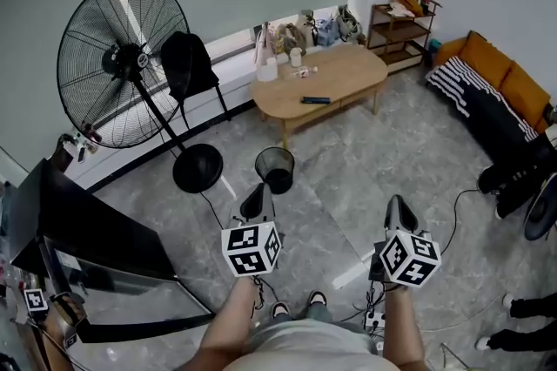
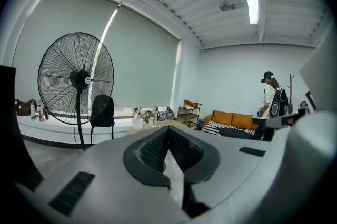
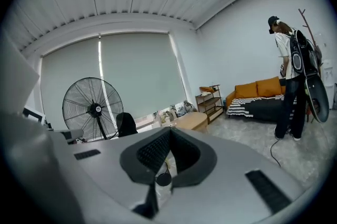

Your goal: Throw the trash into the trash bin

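A black mesh trash bin stands on the floor just in front of the oval wooden table. On the table lie small items: white cups, a small packet and a flat black object. My left gripper points forward just short of the bin, its jaws closed tip to tip with nothing between them. My right gripper is held level further right over bare floor, also shut and empty.
A big standing fan with a round base is at the left, a dark cabinet nearer left. An orange sofa and a shelf stand at the right. A person stands by the sofa. Cables cross the floor.
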A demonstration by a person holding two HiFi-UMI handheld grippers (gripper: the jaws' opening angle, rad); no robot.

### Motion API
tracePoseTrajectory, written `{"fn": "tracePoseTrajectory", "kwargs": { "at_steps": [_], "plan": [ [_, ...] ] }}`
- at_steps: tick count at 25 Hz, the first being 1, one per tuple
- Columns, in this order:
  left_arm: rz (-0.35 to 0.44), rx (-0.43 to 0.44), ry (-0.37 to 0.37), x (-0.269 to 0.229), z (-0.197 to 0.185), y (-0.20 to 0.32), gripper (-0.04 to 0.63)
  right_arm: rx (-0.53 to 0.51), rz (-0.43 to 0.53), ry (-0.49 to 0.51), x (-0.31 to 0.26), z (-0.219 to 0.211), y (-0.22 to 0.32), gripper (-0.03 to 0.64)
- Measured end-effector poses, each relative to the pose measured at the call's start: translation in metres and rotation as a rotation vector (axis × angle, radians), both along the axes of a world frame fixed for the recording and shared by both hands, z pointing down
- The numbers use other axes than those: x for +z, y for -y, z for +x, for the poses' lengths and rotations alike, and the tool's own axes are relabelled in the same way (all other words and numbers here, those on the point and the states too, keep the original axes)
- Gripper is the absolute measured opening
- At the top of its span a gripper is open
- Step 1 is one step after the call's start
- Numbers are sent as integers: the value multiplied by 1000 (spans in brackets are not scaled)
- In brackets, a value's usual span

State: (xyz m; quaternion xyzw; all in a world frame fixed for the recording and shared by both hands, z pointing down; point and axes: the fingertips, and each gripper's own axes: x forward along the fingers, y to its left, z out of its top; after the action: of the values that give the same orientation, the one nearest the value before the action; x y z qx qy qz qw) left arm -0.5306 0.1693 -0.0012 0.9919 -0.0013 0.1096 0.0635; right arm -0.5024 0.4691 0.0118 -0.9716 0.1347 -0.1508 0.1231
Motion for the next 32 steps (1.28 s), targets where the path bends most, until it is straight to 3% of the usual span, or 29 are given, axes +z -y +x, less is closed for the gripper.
{"fn": "tracePoseTrajectory", "kwargs": {
  "at_steps": [2, 4, 6, 11, 25, 32],
  "plan": [
    [-1, 2, 3, 1, 0, 1, 9, 11, -7, -7, 0, 0, -2, 9],
    [-2, 2, 3, 3, 0, 2, 9, 19, -5, -17, -1, 0, -3, 96],
    [-1, 3, 1, 5, 0, 4, 9, 30, -8, -32, -3, 1, -5, 97],
    [1, -14, -2, 3, 1, -3, 9, 69, -23, -78, -13, 4, -26, 213],
    [-7, -94, 17, 9, 62, -3, 9, 77, -14, -16, 13, 74, -66, 193],
    [-27, -109, 18, 23, 127, 8, 9, 63, -19, 25, 35, 133, -62, 192]
  ]
}}
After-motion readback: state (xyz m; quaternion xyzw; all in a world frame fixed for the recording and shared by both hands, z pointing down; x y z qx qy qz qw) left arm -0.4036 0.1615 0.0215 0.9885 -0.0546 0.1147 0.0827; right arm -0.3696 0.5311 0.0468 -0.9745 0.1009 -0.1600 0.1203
